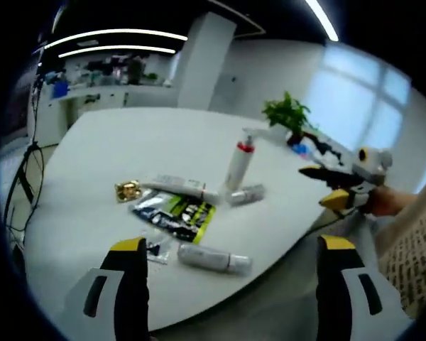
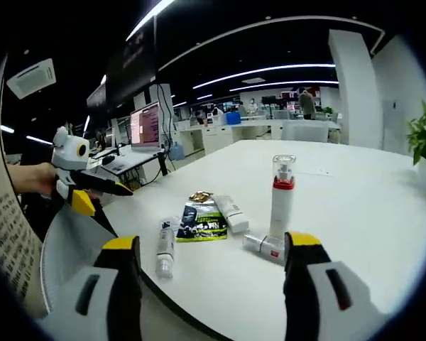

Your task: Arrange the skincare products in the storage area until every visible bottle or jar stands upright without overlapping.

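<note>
In the left gripper view, the left gripper has its two yellow-tipped jaws wide apart with nothing between them, poised at the near edge of a white table. Just ahead of the left jaw lies a small tube on its side, with a little dark clip-like item beside it that is too small to make out. Further ahead is a flat black and green sachet, then a gold foil piece and a long white tube lying flat. Beyond those, ahead and slightly right, a pump bottle with a red collar and clear cap stands upright, and a short silver-white bottle lies on its side at its foot. What any of these containers holds cannot be told. A potted plant sits at the far right of the table. The right gripper enters from the right, held in a hand; its dark jaws look close together, though whether they meet cannot be told there. In the right gripper view, the right gripper shows its jaws apart and empty, with the lying bottle just ahead of the right jaw, the upright pump bottle behind it, and the small tube ahead of the left jaw.
</note>
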